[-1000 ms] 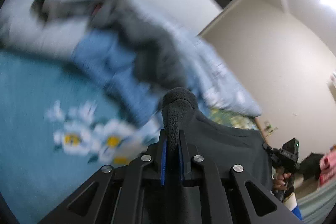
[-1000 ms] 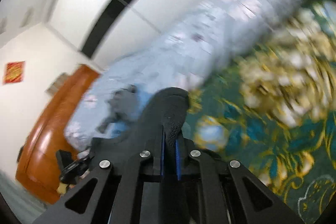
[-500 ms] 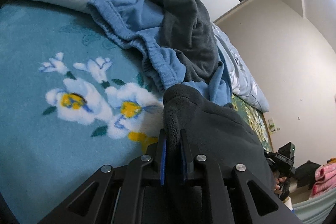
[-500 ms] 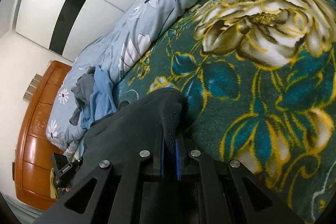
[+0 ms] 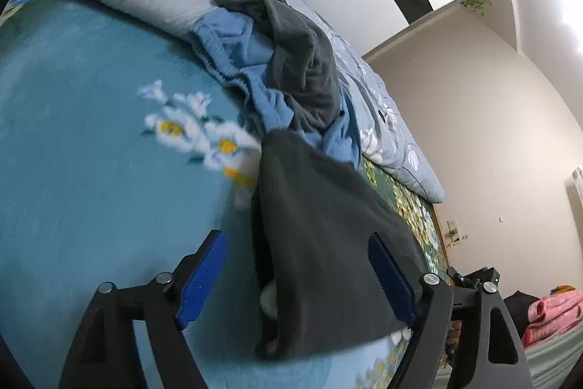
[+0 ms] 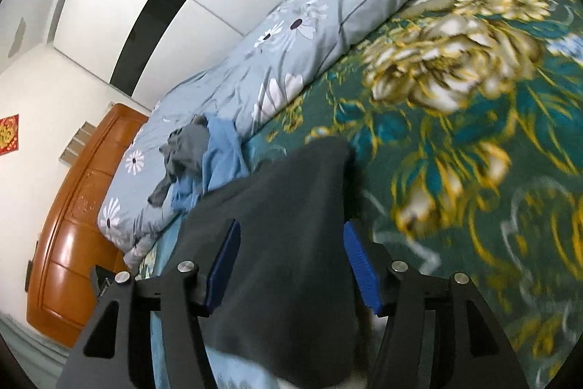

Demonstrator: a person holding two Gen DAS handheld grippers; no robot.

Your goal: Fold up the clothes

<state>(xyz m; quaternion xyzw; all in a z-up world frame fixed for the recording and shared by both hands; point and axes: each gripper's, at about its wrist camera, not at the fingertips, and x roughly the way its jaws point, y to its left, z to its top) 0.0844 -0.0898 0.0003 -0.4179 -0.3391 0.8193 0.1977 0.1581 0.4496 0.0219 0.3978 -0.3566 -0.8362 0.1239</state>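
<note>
On the floral bedspread lies the dark grey fleece garment, flat and doubled over; my left tongs and right tongs gape wide, holding nothing.

My left tool is matt black plastic with ribbed blue pads and bright metal screw heads; my right tool looks the same. The dark garment between the pads is soft, matt fleece-like cloth. The blanket under it is plush and fuzzy (its printed flowers look slightly blurred). Far off, the blue garment seems a ribbed knit, the grey garment a dull jersey. The quilt is smooth cotton-like cloth; the headboard is glossy varnished wood.
</note>
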